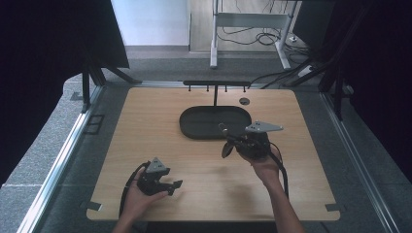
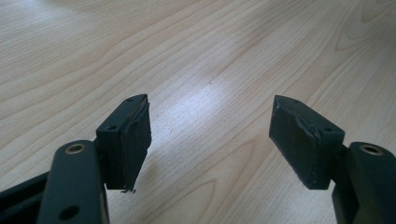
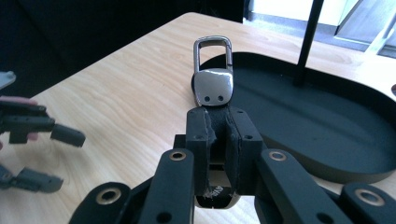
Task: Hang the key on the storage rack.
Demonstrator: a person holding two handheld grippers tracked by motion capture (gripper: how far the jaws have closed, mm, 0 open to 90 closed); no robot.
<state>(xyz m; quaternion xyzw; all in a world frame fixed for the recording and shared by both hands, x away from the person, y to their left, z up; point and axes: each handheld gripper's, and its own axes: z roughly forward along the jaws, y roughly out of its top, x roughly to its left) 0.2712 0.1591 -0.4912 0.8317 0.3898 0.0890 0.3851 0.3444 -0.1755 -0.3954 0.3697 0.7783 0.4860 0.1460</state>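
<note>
— What have you got in your right hand-held gripper (image 3: 219, 135)?

— A small key fob: a dark leather strap with a polished metal plate and a rectangular metal loop (image 3: 213, 70). My jaws are clenched on the strap end, and the loop sticks out forward, over the near rim of the black oval tray (image 3: 327, 140).

— How does it handle?

— Light, I judge. The strap looks soft enough to flex, so the metal end may droop or swing (the shiny plate would likely slip between pads). Holding the leather close behind the plate seems safest.

— And the left hand-held gripper (image 2: 210, 135)?

— Released, jaws wide apart, hovering just above the bare wooden tabletop (image 2: 196, 56), well apart from the fob.
</note>
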